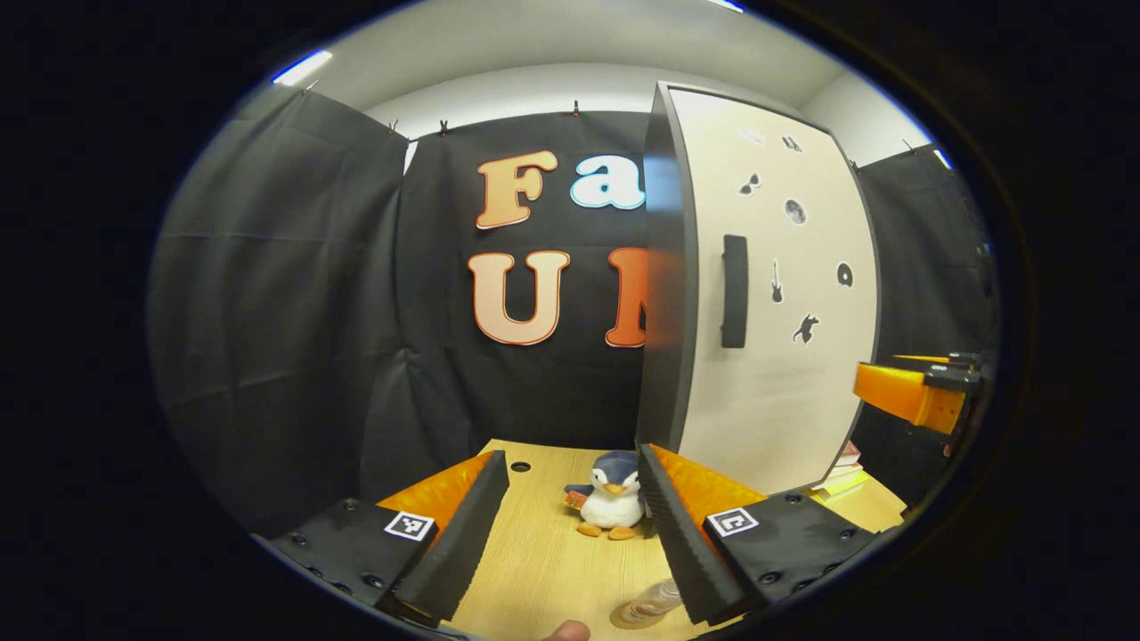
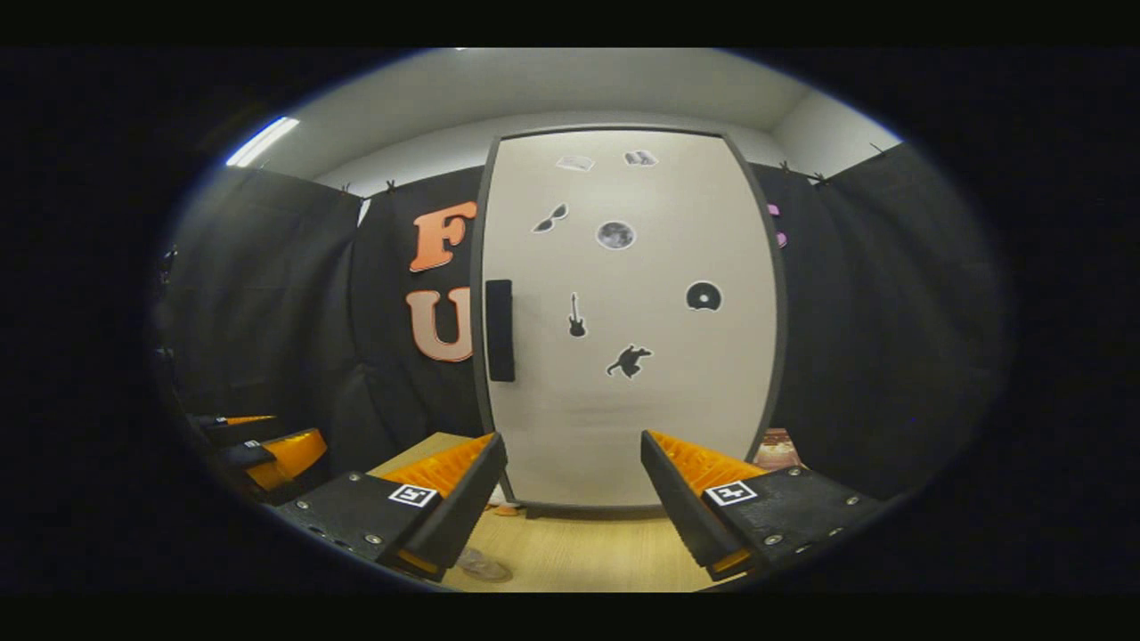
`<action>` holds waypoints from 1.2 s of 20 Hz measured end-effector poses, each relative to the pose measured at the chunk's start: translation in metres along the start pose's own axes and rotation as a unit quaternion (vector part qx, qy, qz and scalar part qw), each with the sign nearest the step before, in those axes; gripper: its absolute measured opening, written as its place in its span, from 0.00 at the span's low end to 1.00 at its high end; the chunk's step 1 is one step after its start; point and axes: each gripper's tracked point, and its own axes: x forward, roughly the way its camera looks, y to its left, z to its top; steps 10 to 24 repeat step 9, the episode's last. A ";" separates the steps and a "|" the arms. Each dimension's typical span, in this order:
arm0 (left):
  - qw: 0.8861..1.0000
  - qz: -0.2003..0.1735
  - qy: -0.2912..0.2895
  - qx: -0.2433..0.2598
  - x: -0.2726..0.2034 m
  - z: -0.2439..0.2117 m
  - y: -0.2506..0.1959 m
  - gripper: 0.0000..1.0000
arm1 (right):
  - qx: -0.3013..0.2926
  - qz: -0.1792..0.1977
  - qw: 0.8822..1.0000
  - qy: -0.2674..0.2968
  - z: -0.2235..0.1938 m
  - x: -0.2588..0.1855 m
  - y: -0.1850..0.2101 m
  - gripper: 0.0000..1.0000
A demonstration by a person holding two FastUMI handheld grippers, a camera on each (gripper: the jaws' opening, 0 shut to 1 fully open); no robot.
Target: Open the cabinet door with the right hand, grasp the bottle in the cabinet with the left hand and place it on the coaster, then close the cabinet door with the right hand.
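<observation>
The cabinet's white door (image 2: pixel 623 374) stands shut, dotted with small black stickers, its black handle (image 2: pixel 500 330) on the left edge. My right gripper (image 2: pixel 571 442) is open in front of the door, a short way back from it. My left gripper (image 1: pixel 570 463) is open too, over the wooden table left of the cabinet (image 1: pixel 775 294). A clear bottle (image 1: pixel 657 598) stands near the table's front edge on what looks like a round coaster (image 1: pixel 626 618), partly hidden by my left gripper's right finger. The same bottle (image 2: pixel 481 565) is beside my right gripper's left finger.
A penguin plush (image 1: pixel 613 503) sits on the wooden table (image 1: pixel 552 552) just left of the cabinet's dark side (image 1: pixel 663 267). Stacked books (image 1: pixel 842 474) lie right of the cabinet. The right gripper (image 1: pixel 917 392) shows orange at the far right, the left gripper (image 2: pixel 267 450) at the far left.
</observation>
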 end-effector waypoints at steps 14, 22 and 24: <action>1.000 -0.018 0.005 0.010 -0.079 0.018 -0.047 0.96 | 0.002 -0.034 0.999 -0.017 0.012 -0.112 -0.058 0.93; 1.000 -0.018 0.005 0.010 -0.079 0.018 -0.047 0.96 | 0.002 -0.034 0.999 -0.017 0.012 -0.112 -0.058 0.93; 1.000 -0.018 0.005 0.010 -0.079 0.018 -0.047 0.96 | 0.002 -0.034 0.999 -0.017 0.012 -0.112 -0.058 0.93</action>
